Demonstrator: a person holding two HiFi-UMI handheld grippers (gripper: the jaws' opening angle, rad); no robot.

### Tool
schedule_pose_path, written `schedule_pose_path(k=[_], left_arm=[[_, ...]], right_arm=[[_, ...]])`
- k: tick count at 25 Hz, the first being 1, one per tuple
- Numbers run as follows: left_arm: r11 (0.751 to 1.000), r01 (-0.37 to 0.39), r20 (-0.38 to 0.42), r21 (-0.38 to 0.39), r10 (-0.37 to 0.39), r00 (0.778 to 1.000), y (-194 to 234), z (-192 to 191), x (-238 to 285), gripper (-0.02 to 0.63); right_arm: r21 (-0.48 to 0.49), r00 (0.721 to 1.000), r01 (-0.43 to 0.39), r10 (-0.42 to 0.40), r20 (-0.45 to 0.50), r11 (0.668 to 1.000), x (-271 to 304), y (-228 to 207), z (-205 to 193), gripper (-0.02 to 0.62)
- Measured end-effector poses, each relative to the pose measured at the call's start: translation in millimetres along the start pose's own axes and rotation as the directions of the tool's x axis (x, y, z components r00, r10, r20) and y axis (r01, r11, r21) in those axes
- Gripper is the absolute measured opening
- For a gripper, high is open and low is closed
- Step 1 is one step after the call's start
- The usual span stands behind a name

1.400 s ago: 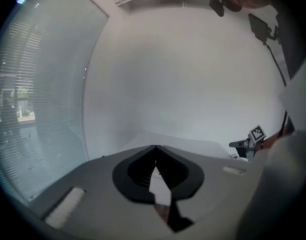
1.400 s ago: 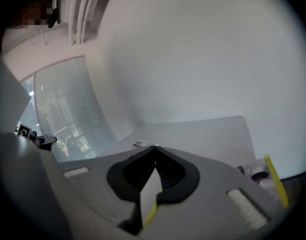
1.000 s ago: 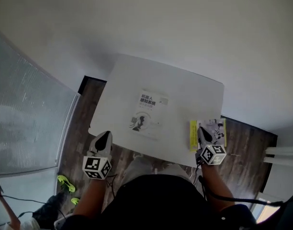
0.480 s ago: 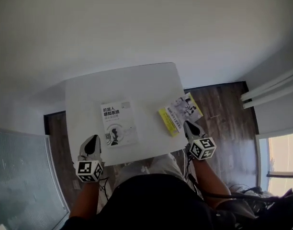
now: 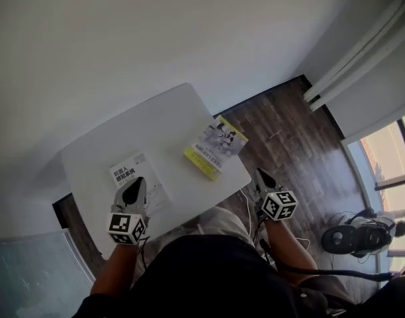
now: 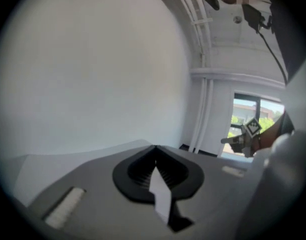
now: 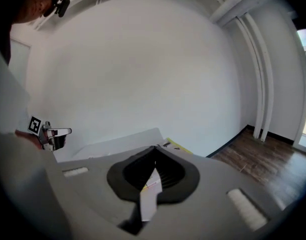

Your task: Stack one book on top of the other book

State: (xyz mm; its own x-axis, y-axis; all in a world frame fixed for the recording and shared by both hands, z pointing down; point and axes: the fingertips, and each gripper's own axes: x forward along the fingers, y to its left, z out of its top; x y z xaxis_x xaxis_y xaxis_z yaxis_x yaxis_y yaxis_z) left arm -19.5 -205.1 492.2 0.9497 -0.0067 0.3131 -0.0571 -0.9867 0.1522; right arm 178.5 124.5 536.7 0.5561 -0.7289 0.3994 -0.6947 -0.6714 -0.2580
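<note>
Right hand-held gripper [image 5: 260,175] withdrew from yellow-spined book [image 5: 214,148].

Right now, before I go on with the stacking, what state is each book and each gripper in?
White book: closed, lying flat on the table, not stacked.
Yellow book: closed, lying flat near the table's right edge, apart from the white book.
Left gripper: shut, empty, over the white book's near end.
Right gripper: shut, empty, off the table, over the floor.
</note>
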Motion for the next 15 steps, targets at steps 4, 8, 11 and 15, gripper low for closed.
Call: schedule_pose_path(k=[4, 8, 11, 15], left_arm=[[1.0, 0.01, -0.023, -0.001, -0.01, 1.0, -25, 0, 18, 0.005], [0.999, 0.027, -0.038, 0.029, -0.026, 0.999, -45, 3, 36, 0.005], [0.998, -0.019, -0.03, 0.066, 0.021, 0.999, -47, 11, 39, 0.005], [0.993, -0.093, -0.05, 0.075, 0.097, 0.994, -36, 9, 40, 0.005]], right_arm=[[0.009, 0.999, -0.014, 0.014, -0.03, 1.0, -3, -19, -17, 0.002], [0.052, 0.998, -0.04, 0.042, -0.048, 0.998, 22, -36, -34, 0.003], [0.076, 0.995, -0.076, 0.081, -0.063, 0.994, 39, -40, -41, 0.003], [0.089, 0.99, -0.1, 0.108, -0.091, 0.991, 62, -53, -46, 0.003]])
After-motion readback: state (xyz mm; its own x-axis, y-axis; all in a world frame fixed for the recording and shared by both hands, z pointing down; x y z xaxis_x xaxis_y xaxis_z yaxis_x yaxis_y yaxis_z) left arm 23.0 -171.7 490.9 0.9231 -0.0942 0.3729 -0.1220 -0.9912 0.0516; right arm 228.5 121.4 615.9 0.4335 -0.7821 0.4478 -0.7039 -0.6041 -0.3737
